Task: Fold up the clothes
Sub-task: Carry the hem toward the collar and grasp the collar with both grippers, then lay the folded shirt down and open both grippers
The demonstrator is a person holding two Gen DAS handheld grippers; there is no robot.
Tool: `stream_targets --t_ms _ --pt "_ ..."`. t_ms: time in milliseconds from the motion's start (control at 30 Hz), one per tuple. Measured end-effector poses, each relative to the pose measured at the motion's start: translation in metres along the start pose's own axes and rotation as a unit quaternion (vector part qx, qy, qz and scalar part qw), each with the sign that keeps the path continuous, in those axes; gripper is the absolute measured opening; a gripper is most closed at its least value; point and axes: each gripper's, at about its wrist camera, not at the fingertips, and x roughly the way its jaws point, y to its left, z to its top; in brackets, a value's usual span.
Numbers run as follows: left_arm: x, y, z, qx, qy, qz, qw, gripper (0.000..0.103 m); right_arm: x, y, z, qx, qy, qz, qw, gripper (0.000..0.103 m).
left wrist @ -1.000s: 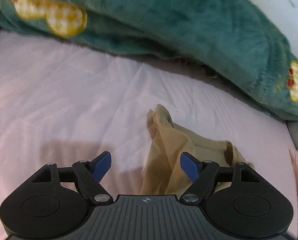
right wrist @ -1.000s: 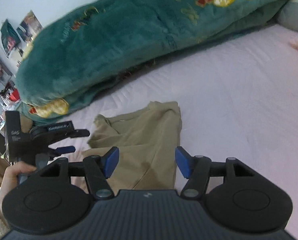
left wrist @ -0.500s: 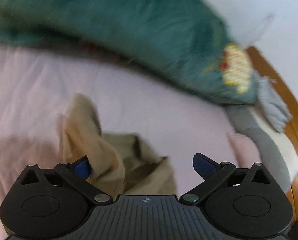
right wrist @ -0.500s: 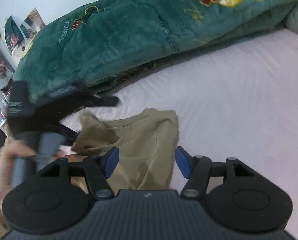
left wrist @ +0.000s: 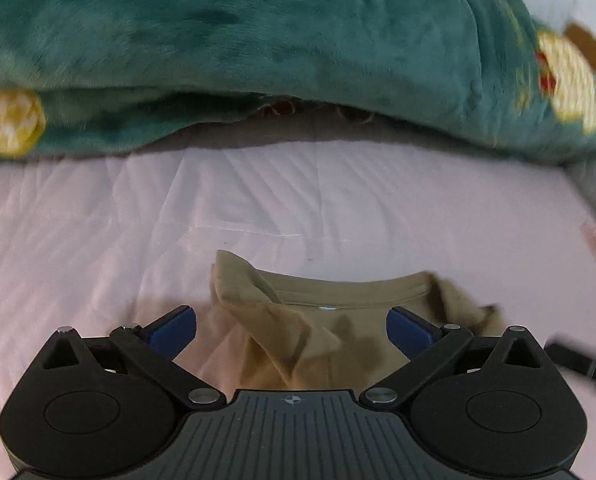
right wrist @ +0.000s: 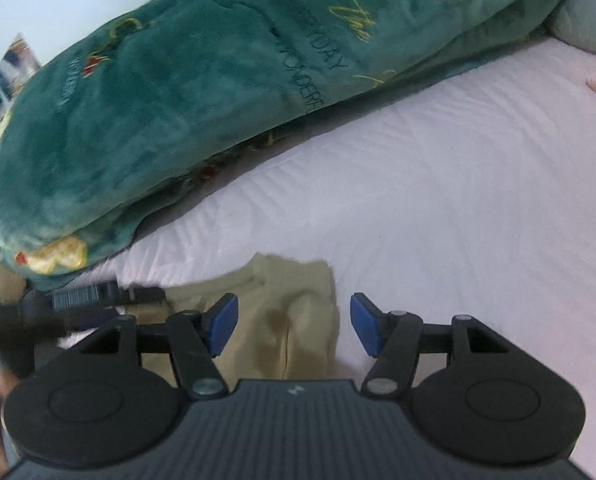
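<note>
Shirt [left wrist: 314,336], tan and rumpled, lies on the pink bed [left wrist: 338,208] near a green blanket [left wrist: 257,32], collar facing away. Left gripper [left wrist: 291,326] and right gripper [right wrist: 293,330] hover over it, jaws spread and empty, likely positioned to catch the cloth.

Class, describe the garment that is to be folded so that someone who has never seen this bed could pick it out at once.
Start from the big green plush blanket heaped along the far side of the bed, then come forward across the pale pink sheet. There lies the tan shirt, crumpled, its neckband towards the blanket. It is the only tan cloth on the sheet, and both open grippers, left gripper and right gripper, hover over it.
</note>
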Motion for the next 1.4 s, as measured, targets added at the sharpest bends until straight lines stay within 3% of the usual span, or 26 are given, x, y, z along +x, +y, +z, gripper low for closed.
stream_targets --t_ms 67,200,300,367,433,500,533,567,667,933,1100,1233,1400 --pt "0.009 -0.007 -0.006 0.029 -0.005 0.029 0.9992 0.101 0.016 0.003 0.004 -0.013 0.013 -0.013 1.0 0.062" --pt "0.021 -0.007 -0.031 0.055 -0.004 0.047 0.9974 0.1 0.044 0.015 -0.001 -0.054 0.039 -0.012 0.998 0.062" --pt "0.018 -0.001 -0.05 0.069 -0.053 0.044 0.9952 0.101 0.062 0.021 -0.009 -0.078 0.054 -0.022 0.995 0.059" --pt "0.017 0.001 -0.057 0.073 -0.073 0.041 0.9938 0.101 0.071 0.021 -0.014 -0.089 0.059 -0.03 0.994 0.053" --pt "0.019 0.0 -0.059 0.075 -0.082 0.041 0.993 0.099 0.071 0.022 -0.015 -0.098 0.052 -0.033 0.993 0.034" --pt "0.02 0.001 -0.057 0.074 -0.086 0.033 0.993 0.088 0.072 0.024 -0.015 -0.116 0.055 -0.036 0.991 0.017" --pt "0.017 0.0 -0.057 0.076 -0.088 0.025 0.993 0.071 0.071 0.025 -0.015 -0.12 0.057 -0.031 0.991 0.011" --pt "0.014 -0.001 -0.057 0.077 -0.09 0.017 0.9929 0.041 0.067 0.027 -0.015 -0.126 0.051 -0.029 0.99 0.011" --pt "0.007 -0.008 -0.056 0.094 -0.088 0.003 0.9917 0.017 0.058 0.032 -0.017 -0.145 0.035 -0.024 0.989 0.009" --pt "-0.04 -0.002 -0.061 0.072 -0.128 -0.038 0.9885 0.011 0.003 0.043 -0.015 -0.175 -0.019 0.012 0.984 0.009" --pt "-0.106 0.002 -0.068 0.058 -0.171 -0.081 0.9802 0.011 -0.059 0.053 -0.023 -0.189 -0.055 0.027 0.98 0.009" --pt "-0.163 0.003 -0.091 0.064 -0.189 -0.107 0.974 0.011 -0.115 0.063 -0.041 -0.214 -0.073 0.03 0.974 0.009" --pt "-0.221 0.005 -0.145 0.101 -0.192 -0.104 0.9705 0.011 -0.16 0.069 -0.089 -0.234 -0.063 0.018 0.97 0.009"
